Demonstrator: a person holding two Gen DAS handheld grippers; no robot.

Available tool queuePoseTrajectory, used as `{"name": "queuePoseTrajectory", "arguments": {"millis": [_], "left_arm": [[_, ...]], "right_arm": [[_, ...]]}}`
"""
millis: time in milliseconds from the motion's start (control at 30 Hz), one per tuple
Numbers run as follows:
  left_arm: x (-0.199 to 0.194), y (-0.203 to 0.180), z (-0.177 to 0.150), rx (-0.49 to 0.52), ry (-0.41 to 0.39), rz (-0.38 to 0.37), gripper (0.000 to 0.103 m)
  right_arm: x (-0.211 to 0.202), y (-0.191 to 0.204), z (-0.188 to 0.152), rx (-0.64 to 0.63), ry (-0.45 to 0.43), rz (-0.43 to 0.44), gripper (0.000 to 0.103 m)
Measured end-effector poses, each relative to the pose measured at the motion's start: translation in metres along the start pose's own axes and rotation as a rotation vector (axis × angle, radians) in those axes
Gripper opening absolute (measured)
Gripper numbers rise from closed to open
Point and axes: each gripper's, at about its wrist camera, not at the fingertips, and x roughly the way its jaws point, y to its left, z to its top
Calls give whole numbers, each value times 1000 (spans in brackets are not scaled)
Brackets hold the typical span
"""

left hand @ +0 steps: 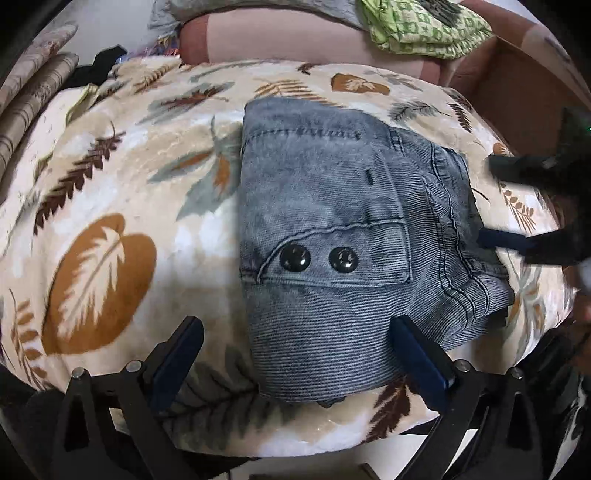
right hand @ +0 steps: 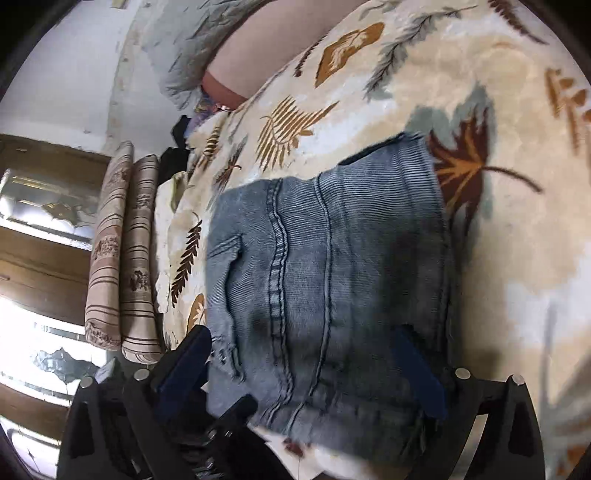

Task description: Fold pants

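The grey-blue denim pants (left hand: 332, 236) lie folded into a compact bundle on a leaf-patterned blanket (left hand: 110, 206), two black snap buttons facing up. My left gripper (left hand: 295, 332) is open at the bundle's near edge, its right finger over the cloth and its left finger over the blanket. My right gripper (left hand: 495, 201) comes in from the right, open, with one finger at the bundle's right edge. In the right wrist view the pants (right hand: 332, 277) fill the middle and my right gripper (right hand: 306, 354) stands open over their near end.
The blanket (right hand: 498, 110) covers a bed. A green patterned cloth (left hand: 421, 29) lies on a pink sofa (left hand: 280, 40) behind. Striped cushions (right hand: 122, 251) stand at the bed's far side, with dark clothing (left hand: 99, 66) next to them. A cardboard box (left hand: 517, 85) is at the right.
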Motion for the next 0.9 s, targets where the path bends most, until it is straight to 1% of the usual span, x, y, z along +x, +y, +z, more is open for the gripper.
{"name": "queuePoseTrajectory", "arguments": {"millis": [67,133,167,200,233,267,300,333,367,433,500,533,600,633,700,733,767,800,867,900], "left_arm": [[-1,-2,0,11,-3,5,102],[1,-1,-1,-2,-1,3,102],[2,-1,-1,-5,-1,2,102],[2,-1,-1,-7,-1,-1,102],[4,0,0,-8,6,-6,102],[4,-1,0,-6,7,0,102],[2,-2,-1,-2,-1,9,102],[1,-2,0,3,-5,11,102],[1,-2,0,2,-3,12,102],[1,-1,0,-4,0,11,102],[1,-1,-1,-6,-2,10,102],[1,-1,-1,-7,-2,9,102],[2,-2,0,-7,-2,9,102],[2,-2,0,-7,-2,10,102],[3,-2,0,-8,1,1,102],[4,-2,0,-8,4,0,102],[2,-1,-1,-8,-3,2,102],[1,-1,-1,-7,-3,1,102],[-2,0,1,-19,-1,-1,102],[-8,2,2,-32,-14,-8,102]], "right_arm": [[-16,13,-5,-44,-41,26,100],[-25,21,-18,-79,-49,91,100],[-24,18,-25,-78,-45,106,100],[-20,12,-31,-67,-29,97,101],[-8,0,-38,-49,7,60,100],[7,-16,-44,-22,47,44,100],[5,-21,-47,-27,4,70,100],[-1,-18,-47,-22,-7,76,100],[-3,-13,-46,-30,-3,61,100],[-3,-1,-45,-62,12,0,100],[-5,7,-48,-88,14,-22,100],[-8,14,-49,-99,4,-18,100],[-12,21,-54,-111,-15,22,100],[-14,22,-52,-119,-18,31,100],[-7,14,-55,-119,-9,-13,101],[4,-2,-56,-96,22,-29,101],[3,-5,-56,-92,4,-7,101],[-1,-5,-55,-85,-6,2,101],[-5,3,-52,-94,10,-20,101],[-7,7,-51,-99,9,-27,101]]}}
